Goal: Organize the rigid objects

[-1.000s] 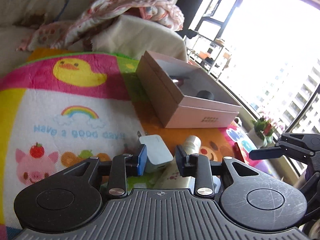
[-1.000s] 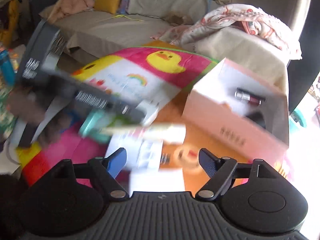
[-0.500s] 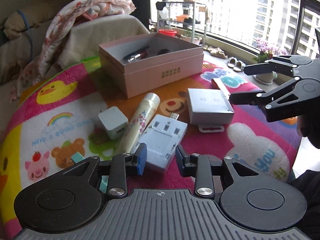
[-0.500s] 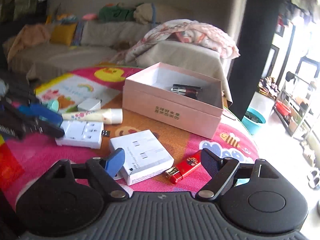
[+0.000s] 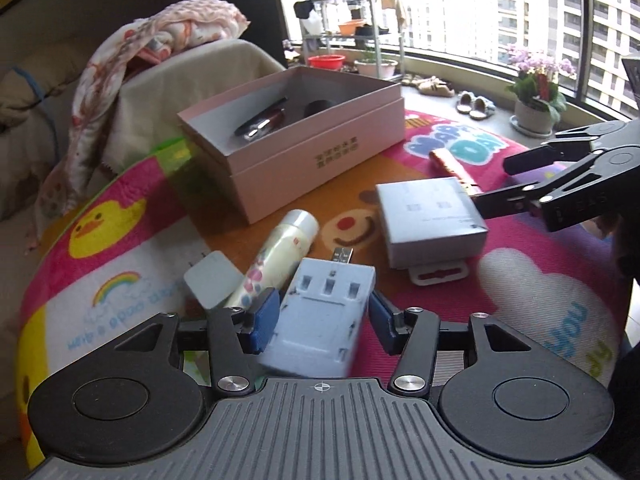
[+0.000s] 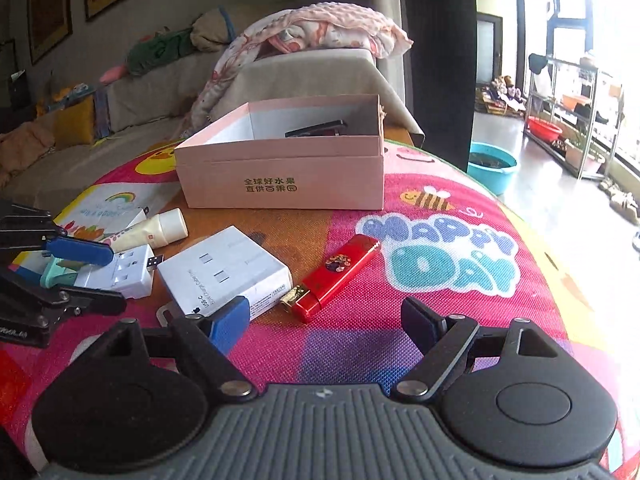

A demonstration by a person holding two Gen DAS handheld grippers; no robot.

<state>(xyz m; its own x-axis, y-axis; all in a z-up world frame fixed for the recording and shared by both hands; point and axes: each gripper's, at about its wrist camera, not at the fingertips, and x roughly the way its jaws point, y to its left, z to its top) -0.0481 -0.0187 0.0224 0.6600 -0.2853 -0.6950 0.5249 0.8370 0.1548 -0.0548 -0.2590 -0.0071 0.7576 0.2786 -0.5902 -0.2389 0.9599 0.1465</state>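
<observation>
The left hand-held gripper (image 5: 322, 322) straddles a white USB adapter (image 5: 320, 320), pads beside it — contact unclear. The right hand-held gripper (image 6: 326, 320) gapes empty. Far off, the pink box (image 6: 280, 176) holds a dark tube (image 5: 262, 122).

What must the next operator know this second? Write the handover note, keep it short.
Left gripper: pads flank the white USB hub; grip not confirmed.
Right gripper: open, empty, over the mat near the red lighter.
Pink box: holds a dark tube and one more dark item.
Left to box, all on the mat: hub, lighter, white charger block, cream tube, small white plug.
</observation>
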